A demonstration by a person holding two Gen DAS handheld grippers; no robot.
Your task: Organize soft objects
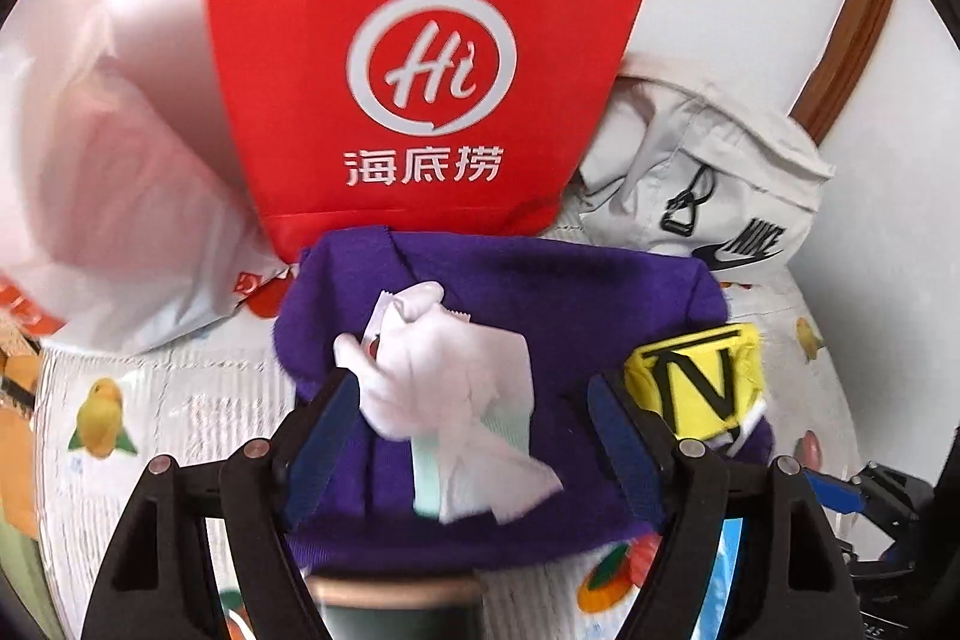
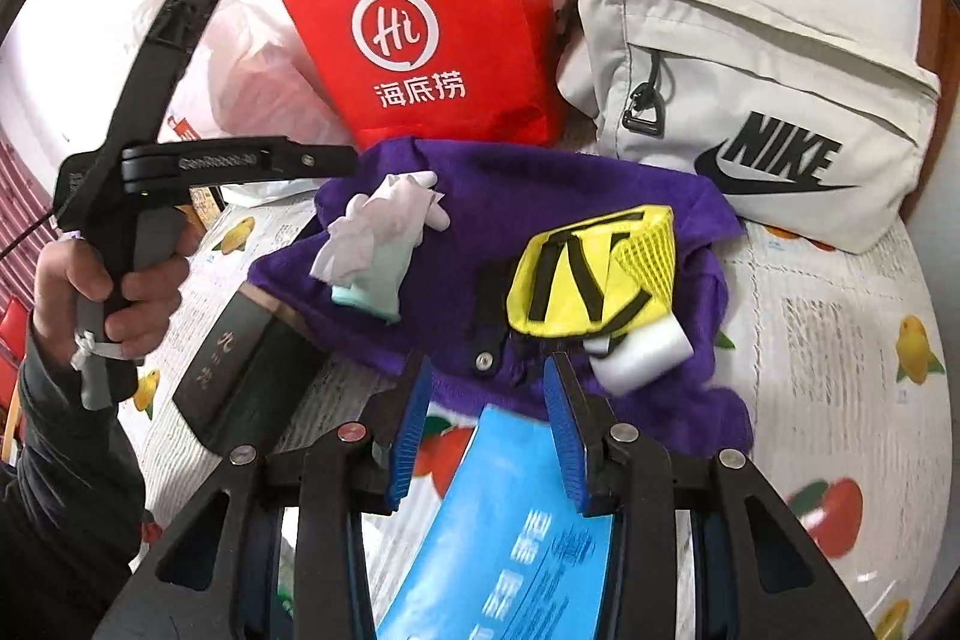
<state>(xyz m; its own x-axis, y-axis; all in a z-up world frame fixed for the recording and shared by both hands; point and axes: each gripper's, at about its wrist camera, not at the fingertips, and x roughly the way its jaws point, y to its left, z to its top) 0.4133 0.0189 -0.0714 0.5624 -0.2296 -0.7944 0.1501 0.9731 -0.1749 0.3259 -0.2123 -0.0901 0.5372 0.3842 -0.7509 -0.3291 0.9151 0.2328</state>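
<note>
A white glove [image 1: 444, 376] with a mint cuff lies crumpled on a purple cloth [image 1: 540, 292] spread over the bed. My left gripper [image 1: 474, 400] stands open around the glove, both pads clear of it. In the right wrist view the glove [image 2: 384, 226] lies free, just below the left gripper's [image 2: 351, 158] tips. A yellow mesh piece [image 2: 588, 274] with black stripes rests on the purple cloth [image 2: 540, 184], beside a white roll [image 2: 645, 352]. My right gripper [image 2: 489, 430] hangs partly open above a blue packet [image 2: 510, 520]; bedsheet shows beside its left pad.
A red paper bag [image 2: 432, 40] stands behind the cloth, a white Nike bag [image 2: 750, 100] to its right and a translucent plastic bag [image 2: 252, 64] to its left. A dark box [image 2: 240, 358] lies at the cloth's left edge. The fruit-print bedsheet [image 2: 840, 340] is bare at right.
</note>
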